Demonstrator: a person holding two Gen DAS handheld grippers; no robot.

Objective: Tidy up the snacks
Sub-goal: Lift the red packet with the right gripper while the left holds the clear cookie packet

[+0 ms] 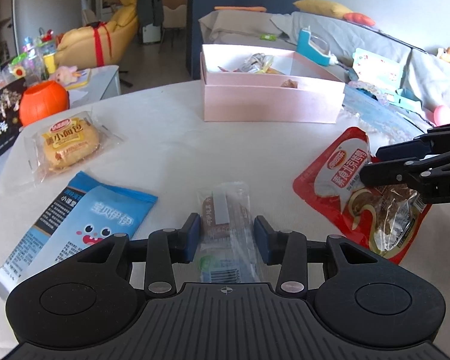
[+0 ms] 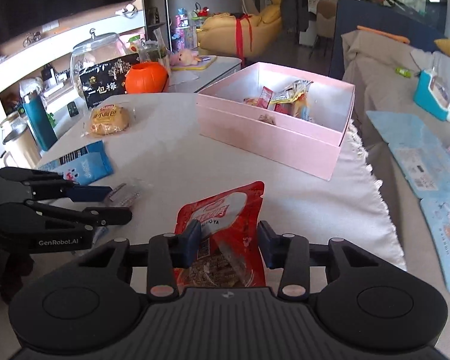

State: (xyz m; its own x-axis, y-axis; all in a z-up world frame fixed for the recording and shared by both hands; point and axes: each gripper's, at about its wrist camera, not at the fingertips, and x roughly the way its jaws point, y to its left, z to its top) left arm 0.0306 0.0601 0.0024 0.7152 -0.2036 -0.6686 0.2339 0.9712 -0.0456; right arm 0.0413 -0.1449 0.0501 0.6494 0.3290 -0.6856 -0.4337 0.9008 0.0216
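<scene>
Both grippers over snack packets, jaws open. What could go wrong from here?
1. The left gripper straddles a clear-wrapped snack; the slick, flat film may slip or crumple as the jaws close.
2. The right gripper straddles the red pouch near one end, so the limp pouch may droop and catch the pink box rim when carried.
3. The two grippers sit close together; lifting at once risks a bump.

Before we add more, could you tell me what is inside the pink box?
The pink box holds several small wrapped snacks, red and yellow. Its near wall hides the floor closest to the grippers.
</scene>
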